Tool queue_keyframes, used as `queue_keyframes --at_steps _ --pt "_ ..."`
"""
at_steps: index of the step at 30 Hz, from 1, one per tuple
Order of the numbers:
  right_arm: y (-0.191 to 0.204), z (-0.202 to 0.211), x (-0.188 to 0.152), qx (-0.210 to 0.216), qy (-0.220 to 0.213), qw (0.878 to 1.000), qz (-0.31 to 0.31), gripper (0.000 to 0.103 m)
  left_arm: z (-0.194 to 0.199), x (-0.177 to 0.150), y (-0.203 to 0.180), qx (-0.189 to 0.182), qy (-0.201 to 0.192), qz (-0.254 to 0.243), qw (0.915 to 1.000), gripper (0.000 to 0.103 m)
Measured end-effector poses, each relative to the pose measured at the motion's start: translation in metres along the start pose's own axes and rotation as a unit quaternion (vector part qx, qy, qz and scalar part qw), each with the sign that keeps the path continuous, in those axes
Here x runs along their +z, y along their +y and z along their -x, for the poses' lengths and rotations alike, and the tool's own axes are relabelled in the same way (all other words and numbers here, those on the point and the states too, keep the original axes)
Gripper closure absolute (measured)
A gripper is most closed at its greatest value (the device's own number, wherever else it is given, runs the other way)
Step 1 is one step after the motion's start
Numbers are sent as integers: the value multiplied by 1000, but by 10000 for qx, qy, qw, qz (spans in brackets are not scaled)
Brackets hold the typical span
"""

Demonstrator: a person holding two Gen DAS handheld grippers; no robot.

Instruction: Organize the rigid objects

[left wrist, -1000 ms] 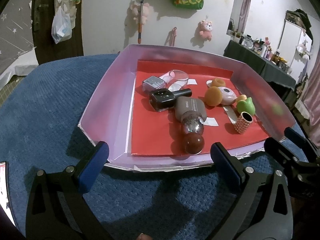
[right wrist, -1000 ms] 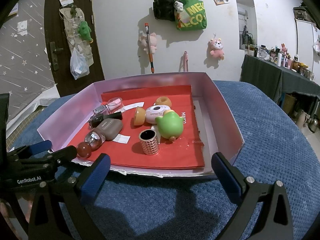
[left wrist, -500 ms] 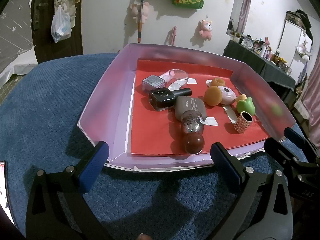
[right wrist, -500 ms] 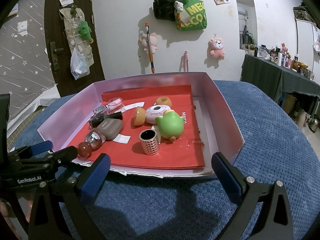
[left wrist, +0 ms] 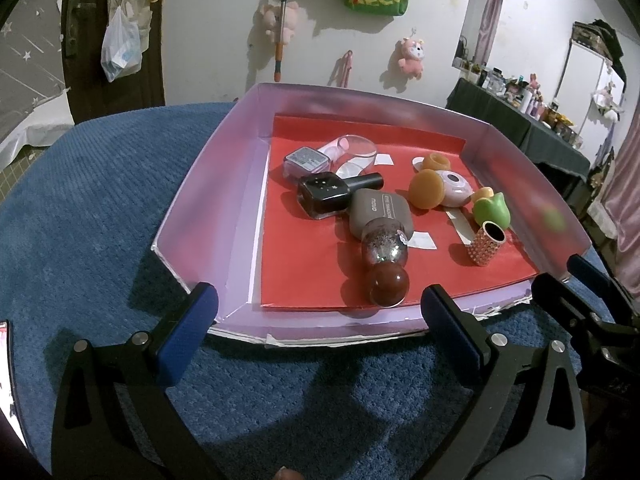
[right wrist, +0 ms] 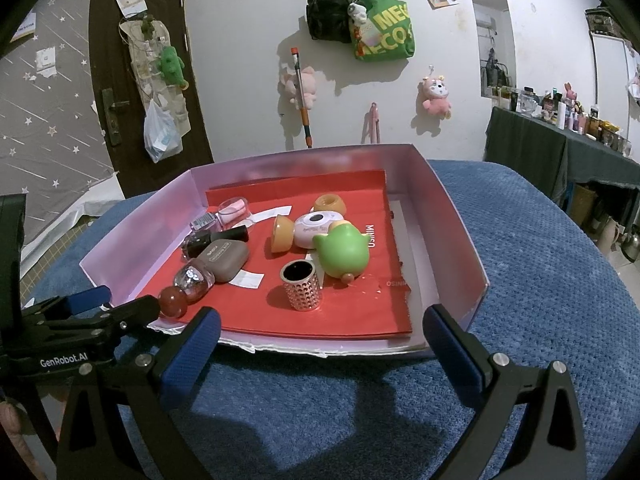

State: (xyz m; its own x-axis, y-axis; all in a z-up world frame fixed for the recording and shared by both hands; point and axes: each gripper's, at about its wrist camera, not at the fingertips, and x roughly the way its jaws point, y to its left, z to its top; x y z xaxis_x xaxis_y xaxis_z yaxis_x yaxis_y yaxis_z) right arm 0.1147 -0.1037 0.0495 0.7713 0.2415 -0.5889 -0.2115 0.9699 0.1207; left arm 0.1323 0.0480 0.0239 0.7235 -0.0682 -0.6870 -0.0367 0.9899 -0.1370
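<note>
Red paper lines the tray (right wrist: pixel 460 216), and the bottle (left wrist: pixel 384 256) lies near its front edge, long axis pointing almost straight at the left gripper (left wrist: pixel 318 320), round cap first. So the left one's nearer than the right gripper (right wrist: pixel 320 340); both are spread wide, holding nothing. Readable text: "MINISO" on the paper, "EYE SHADOW" on the grey case (left wrist: pixel 380 212).
</note>
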Motion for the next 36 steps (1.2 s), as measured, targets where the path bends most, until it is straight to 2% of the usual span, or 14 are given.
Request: queue_keyframes --at_steps 19,25,28,32,36 --pt "-1 0 1 67 -26 10000 -41 0 -3 2 1 -17 107 10 9999 0" --pt "1 1 1 5 -16 10000 9 0 0 1 -2 57 30 -78 9999 0" --pt "4 9 1 47 -92 9999 -6 0 12 -3 -9 131 -139 -206 9996 0" --pt "2 23 -1 267 -120 9994 -198 0 21 -9 -10 -42 41 -254 9997 0" --pt "2 38 -5 169 -147 9997 -125 0 32 -21 -7 -12 121 -227 9997 0"
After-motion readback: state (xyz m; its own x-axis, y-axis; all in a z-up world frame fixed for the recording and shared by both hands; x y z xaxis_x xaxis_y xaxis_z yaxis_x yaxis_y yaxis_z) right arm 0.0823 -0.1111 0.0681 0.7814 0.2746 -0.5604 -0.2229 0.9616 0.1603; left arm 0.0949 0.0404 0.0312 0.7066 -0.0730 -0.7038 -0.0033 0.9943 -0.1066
